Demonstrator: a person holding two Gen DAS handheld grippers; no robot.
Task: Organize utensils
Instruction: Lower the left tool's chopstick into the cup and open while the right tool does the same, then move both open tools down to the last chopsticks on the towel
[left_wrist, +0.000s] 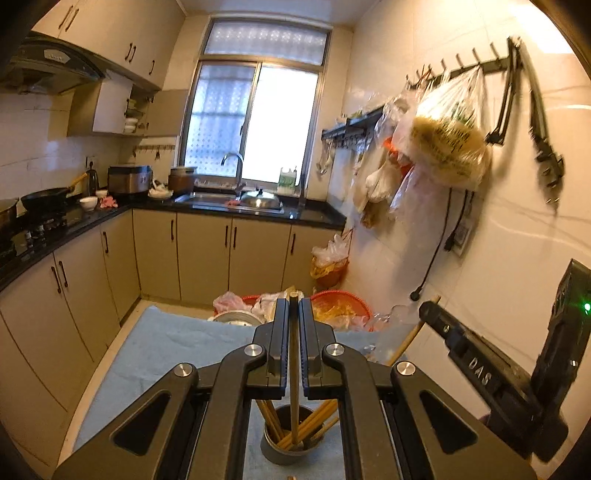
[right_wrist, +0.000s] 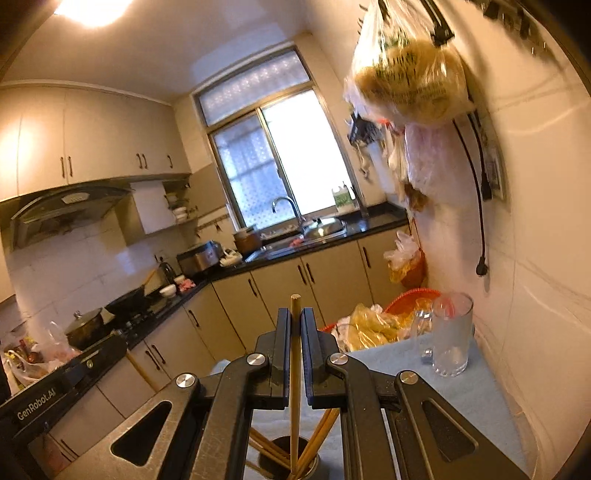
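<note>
My left gripper (left_wrist: 294, 306) is shut on a wooden chopstick (left_wrist: 293, 369) held upright, its lower end inside a metal holder cup (left_wrist: 284, 450) with several chopsticks. My right gripper (right_wrist: 294, 314) is shut on another upright wooden chopstick (right_wrist: 294, 369), its lower end in the same holder cup (right_wrist: 288, 461). The right gripper also shows in the left wrist view (left_wrist: 428, 308), to the right, with its chopstick (left_wrist: 410, 339). The left gripper body shows at the lower left of the right wrist view (right_wrist: 74, 373).
The holder stands on a table with a blue-grey cloth (left_wrist: 166, 343). A clear glass mug (right_wrist: 451, 336) stands on it near the tiled wall. Red baskets with plastic bags (left_wrist: 340, 306) lie beyond the table. Bags hang from wall hooks (left_wrist: 447, 140).
</note>
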